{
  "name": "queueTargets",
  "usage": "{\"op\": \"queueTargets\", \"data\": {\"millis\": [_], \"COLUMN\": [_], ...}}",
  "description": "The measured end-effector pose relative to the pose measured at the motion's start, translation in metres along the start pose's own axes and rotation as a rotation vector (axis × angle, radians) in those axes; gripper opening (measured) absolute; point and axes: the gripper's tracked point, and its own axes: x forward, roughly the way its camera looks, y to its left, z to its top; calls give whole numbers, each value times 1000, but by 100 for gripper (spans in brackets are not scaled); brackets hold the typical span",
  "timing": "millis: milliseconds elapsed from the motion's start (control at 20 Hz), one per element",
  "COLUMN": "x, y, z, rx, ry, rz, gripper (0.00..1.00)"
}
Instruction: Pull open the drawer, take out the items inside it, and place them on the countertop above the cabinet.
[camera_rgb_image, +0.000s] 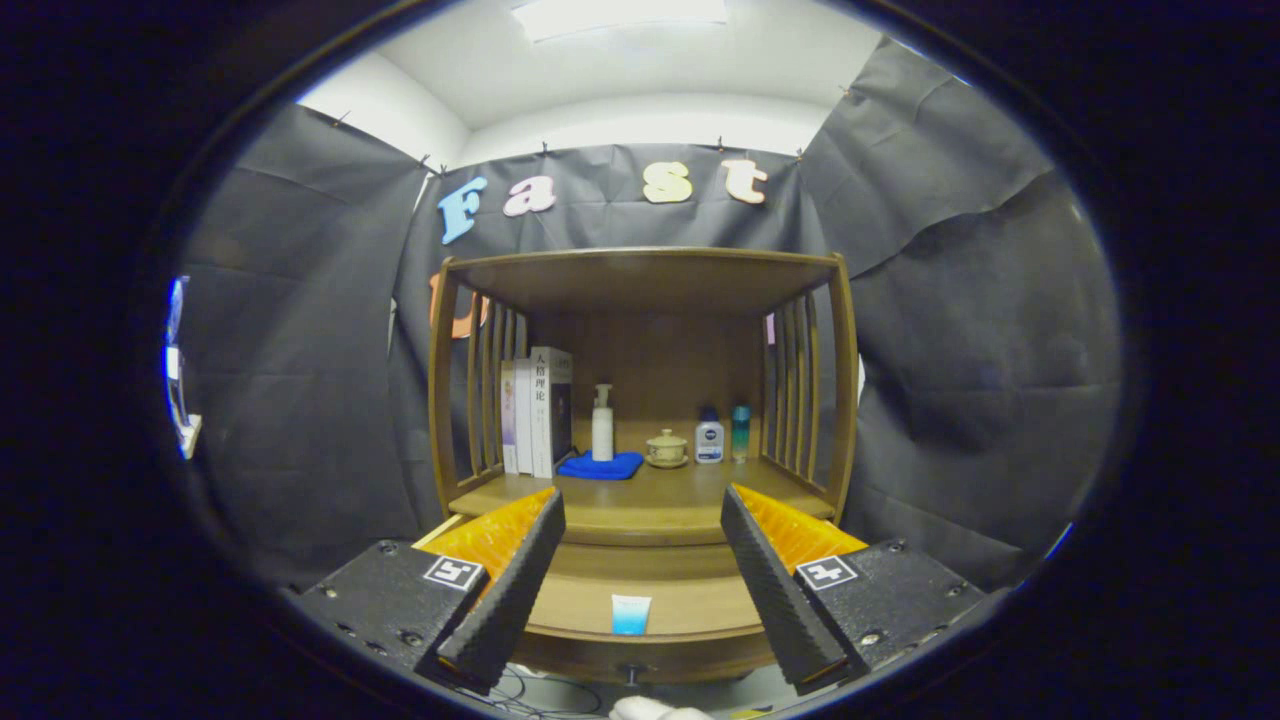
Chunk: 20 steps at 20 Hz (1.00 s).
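Gripper (642, 560): fingers spread wide, gripping nothing, hanging in front of the cabinet (640, 400).
Drawer (640, 625): pulled open, below and between the fingers.
Tube (630, 614): small, blue-and-white, lying in the drawer.
Countertop (650, 500): books (537, 410), pump bottle (602, 425), blue cloth (600, 465), small lidded pot (666, 448), two little bottles (722, 436) at the back.

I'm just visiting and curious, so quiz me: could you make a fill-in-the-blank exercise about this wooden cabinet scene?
1. The drawer of the wooden cabinet is pulled ____.
2. The small light-blue tube lies inside the ____.
3. The white pump bottle stands beside a folded ____ cloth on the countertop.
4. The gripper has its fingers spread ____, holding nothing.

Missing words: open; drawer; blue; open
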Motion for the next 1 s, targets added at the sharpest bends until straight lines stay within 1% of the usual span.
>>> {"op": "queueTargets", "data": {"millis": [150, 300, 500, 650, 800, 900, 950, 1000], "x": [-9, -20, -27, -16, 15, 37, 49, 59], "y": [-12, -20, -39, -52, -52, -41, -30, -23], "z": [-13, -31, -28, -24, -23, -33, -45, -62], "rx": [-16, -39, -5, -43, -91, -107, -97, -66], "ry": [14, 53, 52, 99, 215, 333, 421, 522], "rz": [-15, -8, -35, -41, -10, 37, 84, 107], "gripper": [99, 99, 99, 98, 99, 99, 99, 99]}}
